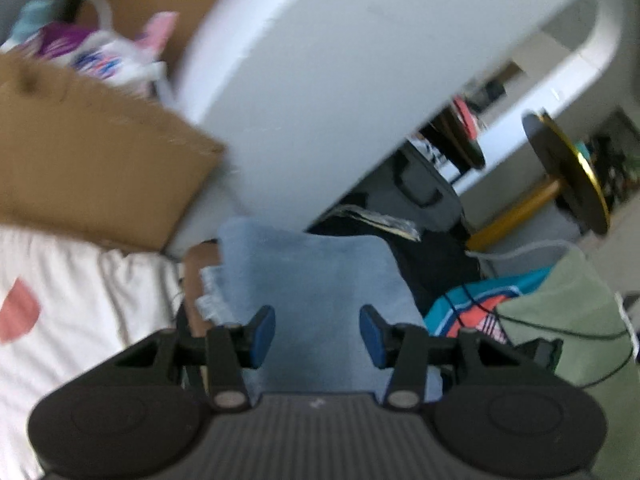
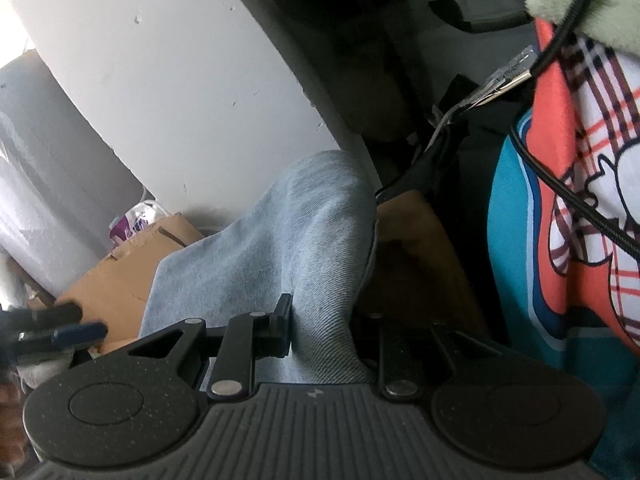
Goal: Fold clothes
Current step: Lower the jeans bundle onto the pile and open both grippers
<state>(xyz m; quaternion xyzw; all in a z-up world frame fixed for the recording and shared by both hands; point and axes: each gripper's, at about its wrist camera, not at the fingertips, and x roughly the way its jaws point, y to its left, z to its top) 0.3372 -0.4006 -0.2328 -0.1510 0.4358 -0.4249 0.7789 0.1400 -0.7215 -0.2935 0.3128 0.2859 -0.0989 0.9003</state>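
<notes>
Jeans: one pair | right hand-held gripper: clamped on jeans | left hand-held gripper: apart, empty

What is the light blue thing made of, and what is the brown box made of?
The light blue garment looks like soft denim or cotton twill: fine diagonal weave lines show, and it bends in smooth folds. The brown box looks like plain matte cardboard: flat, stiff flaps with a raw edge, though that view is blurred.
</notes>
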